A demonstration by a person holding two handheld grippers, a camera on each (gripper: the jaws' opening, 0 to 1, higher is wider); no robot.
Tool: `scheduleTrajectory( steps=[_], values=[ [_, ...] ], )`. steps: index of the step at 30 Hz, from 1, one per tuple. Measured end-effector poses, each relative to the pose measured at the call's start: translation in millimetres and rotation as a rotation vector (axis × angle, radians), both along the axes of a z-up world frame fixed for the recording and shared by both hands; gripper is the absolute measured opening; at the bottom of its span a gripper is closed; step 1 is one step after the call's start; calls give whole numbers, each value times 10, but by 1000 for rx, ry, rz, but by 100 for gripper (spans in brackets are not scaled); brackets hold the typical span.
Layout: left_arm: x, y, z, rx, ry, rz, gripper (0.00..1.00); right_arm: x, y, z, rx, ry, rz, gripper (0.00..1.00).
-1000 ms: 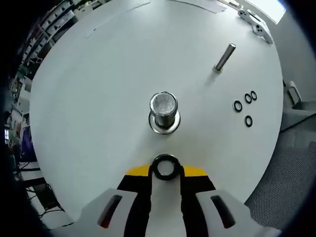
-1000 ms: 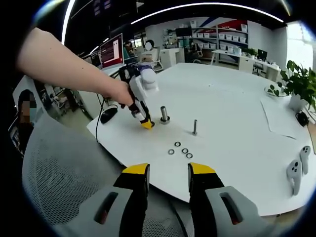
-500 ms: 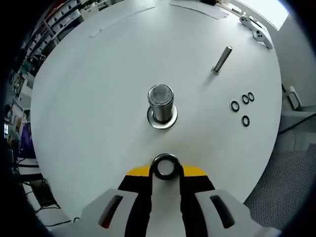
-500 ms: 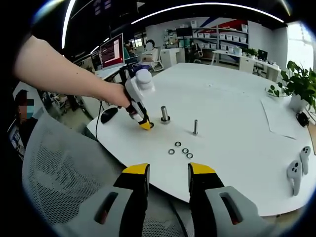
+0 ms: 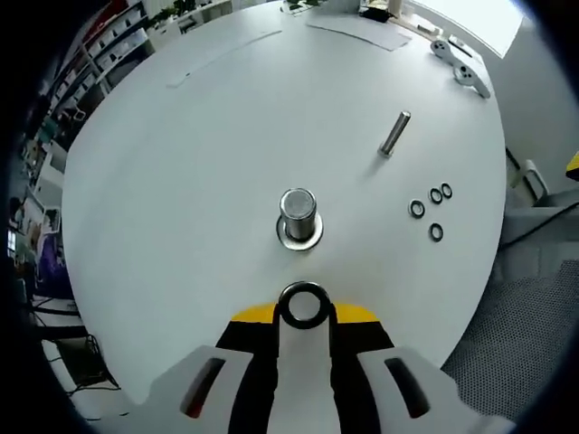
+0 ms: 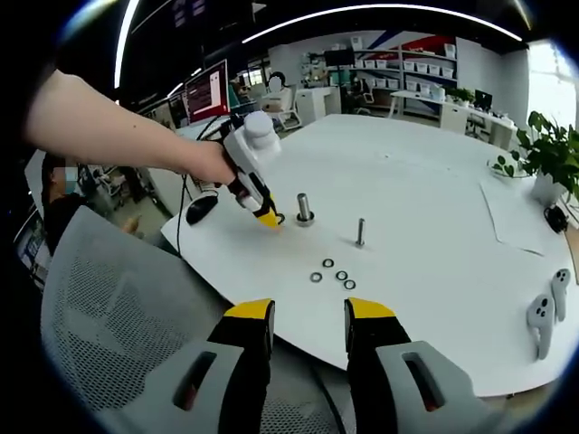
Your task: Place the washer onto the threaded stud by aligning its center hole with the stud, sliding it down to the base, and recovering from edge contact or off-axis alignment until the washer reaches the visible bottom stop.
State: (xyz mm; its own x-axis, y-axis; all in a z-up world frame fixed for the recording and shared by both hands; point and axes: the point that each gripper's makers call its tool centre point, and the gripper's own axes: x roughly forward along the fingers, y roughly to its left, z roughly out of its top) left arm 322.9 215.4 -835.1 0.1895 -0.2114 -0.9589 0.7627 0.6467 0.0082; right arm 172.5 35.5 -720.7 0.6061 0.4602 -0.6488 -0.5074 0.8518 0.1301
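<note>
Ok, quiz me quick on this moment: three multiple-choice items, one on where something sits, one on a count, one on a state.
1. Where is the thick stud relative to the held washer?
A. Just beyond the washer
B. Already through its hole
C. Behind the left claw

2. How many loose black rings lie on the white table?
A. Two
B. Four
C. Six

3. What state is the right claw in?
A. Shut on a ring
B. Open
C. Shut on the thin stud

Answers: 1 A, table shows between stud and washer. 2 B, four rings are grouped together. 3 B, a gap separates its yellow tips.
</note>
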Motion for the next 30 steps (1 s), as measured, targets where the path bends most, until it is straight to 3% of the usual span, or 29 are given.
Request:
scheduleTrajectory(
  steps=[8, 16, 30],
  values=[
    [119, 24, 243, -35, -36, 15, 18, -4, 15, 2, 7, 1, 4, 33],
    [254, -130, 440, -48, -70, -20, 18, -9, 22, 0, 7, 1, 9, 33],
    [398, -371, 453, -42, -84, -79, 18, -7, 11, 2, 7, 0, 4, 33]
  ],
)
